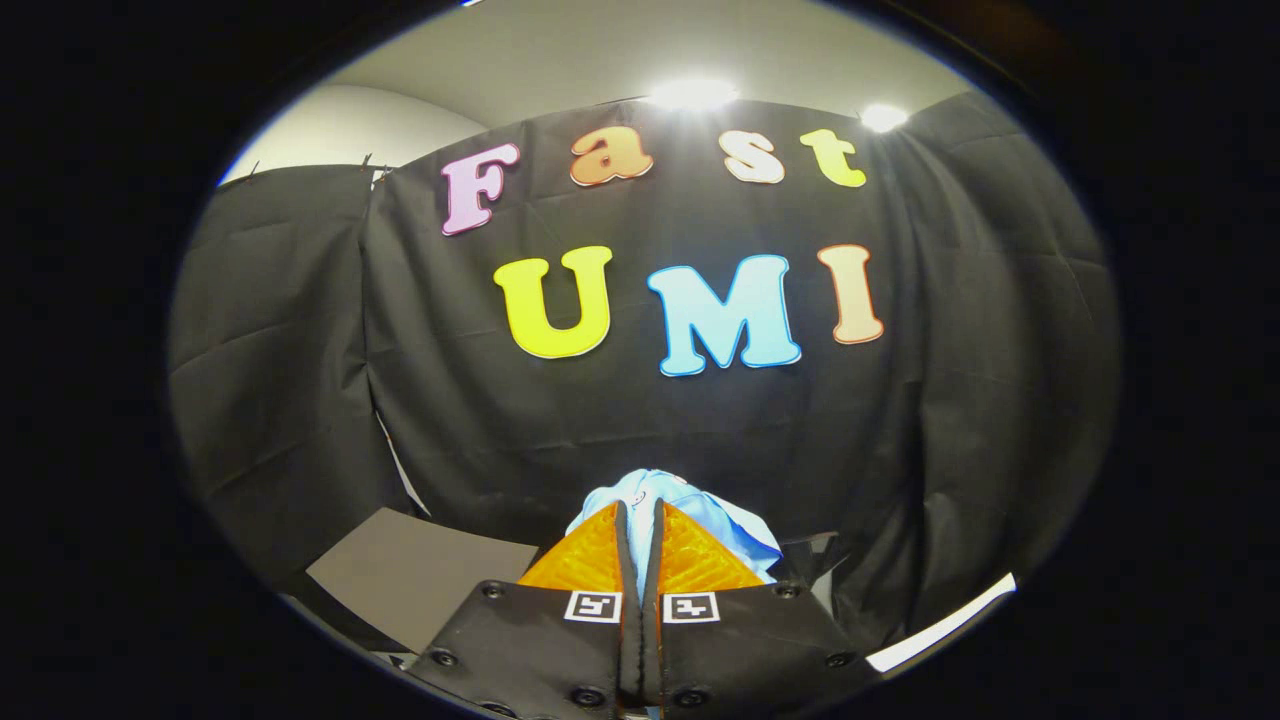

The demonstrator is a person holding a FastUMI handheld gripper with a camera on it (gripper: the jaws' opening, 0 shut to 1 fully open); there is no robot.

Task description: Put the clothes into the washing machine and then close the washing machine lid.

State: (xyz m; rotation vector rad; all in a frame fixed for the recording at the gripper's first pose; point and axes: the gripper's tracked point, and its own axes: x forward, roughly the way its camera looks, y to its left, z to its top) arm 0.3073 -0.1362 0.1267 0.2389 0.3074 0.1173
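The gripper (640,510) pinches a light blue cloth (700,510) low in the middle of the frame, fingers squeezed tight on it, a grey board (420,575) at lower left

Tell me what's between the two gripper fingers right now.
A light blue garment, pinched between the nearly closed fingers of the gripper and bunching out beyond the tips, in the gripper view.

Light-blue clothes (700,505) — bunched, pinched between the nearly closed jaws.
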